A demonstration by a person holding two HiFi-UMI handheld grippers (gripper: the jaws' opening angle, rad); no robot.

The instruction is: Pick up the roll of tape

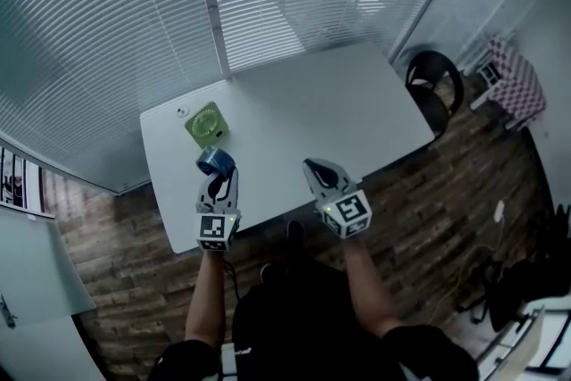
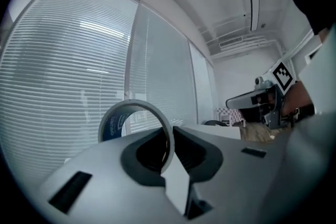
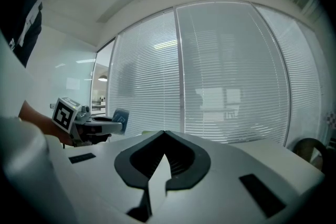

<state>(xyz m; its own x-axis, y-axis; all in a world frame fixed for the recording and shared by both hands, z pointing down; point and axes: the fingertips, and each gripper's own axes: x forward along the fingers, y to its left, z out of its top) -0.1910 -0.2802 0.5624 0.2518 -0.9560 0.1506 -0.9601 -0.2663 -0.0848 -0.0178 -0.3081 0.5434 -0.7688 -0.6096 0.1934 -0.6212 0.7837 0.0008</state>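
White table [image 1: 303, 111]. Right gripper [image 3: 164, 134]: jaws closed, nothing in them. Left gripper [image 2: 170, 131] clamped on rim of tape roll [image 2: 111, 126], held over table near green fan [image 1: 206, 124]. Tape: thin ring, grey outside, blue inside. Left gripper view shows print inside; head view only a blue ring.

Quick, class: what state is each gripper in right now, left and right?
Left gripper: closed on the wall of the roll of tape.
Right gripper: closed, holding nothing.
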